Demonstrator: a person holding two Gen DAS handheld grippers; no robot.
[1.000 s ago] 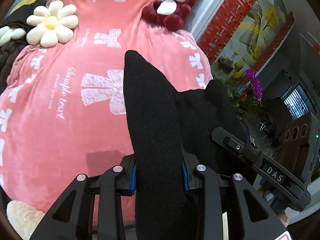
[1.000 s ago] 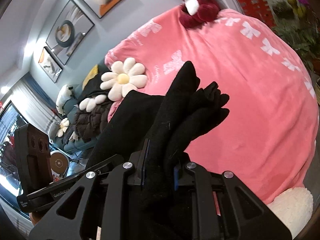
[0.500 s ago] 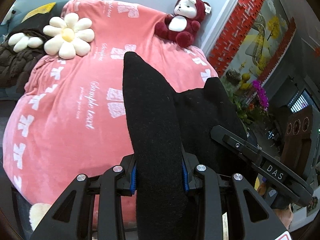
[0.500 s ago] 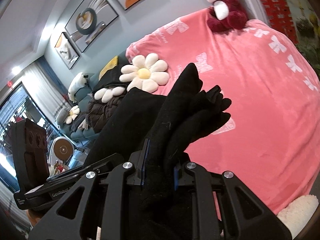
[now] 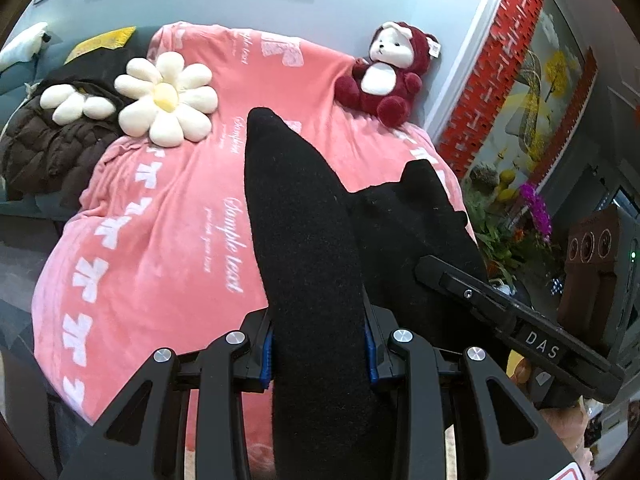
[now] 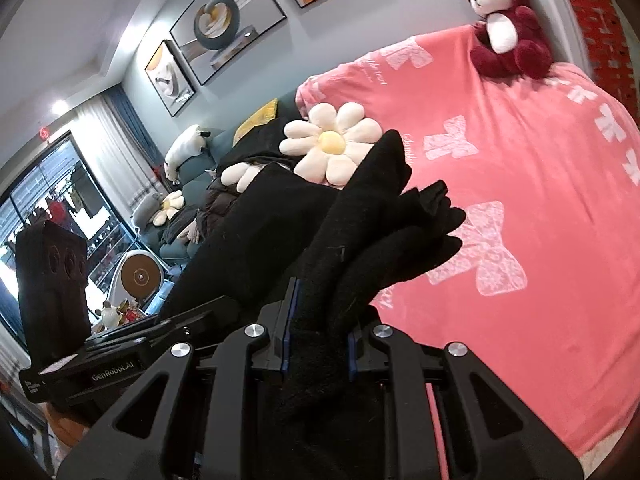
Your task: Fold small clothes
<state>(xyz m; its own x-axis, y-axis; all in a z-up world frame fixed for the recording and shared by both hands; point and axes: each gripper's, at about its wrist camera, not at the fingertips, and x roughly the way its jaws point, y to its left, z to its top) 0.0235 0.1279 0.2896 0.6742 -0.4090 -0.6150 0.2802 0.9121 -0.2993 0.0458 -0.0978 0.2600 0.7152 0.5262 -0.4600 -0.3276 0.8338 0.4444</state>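
Broad pink blanket [image 5: 168, 216] lies bare ahead of the black garment [image 5: 304, 240] — flower cushion [image 5: 166, 98] blocks at 11 o'clock, plush bear [image 5: 386, 74] at 1 o'clock.

Right gripper [image 6: 316, 344] clamped on bunched black knit garment [image 6: 360, 232], held above pink bow-printed fleece blanket [image 6: 540, 208]; cream flower-shaped plush cushion [image 6: 330, 148] behind.
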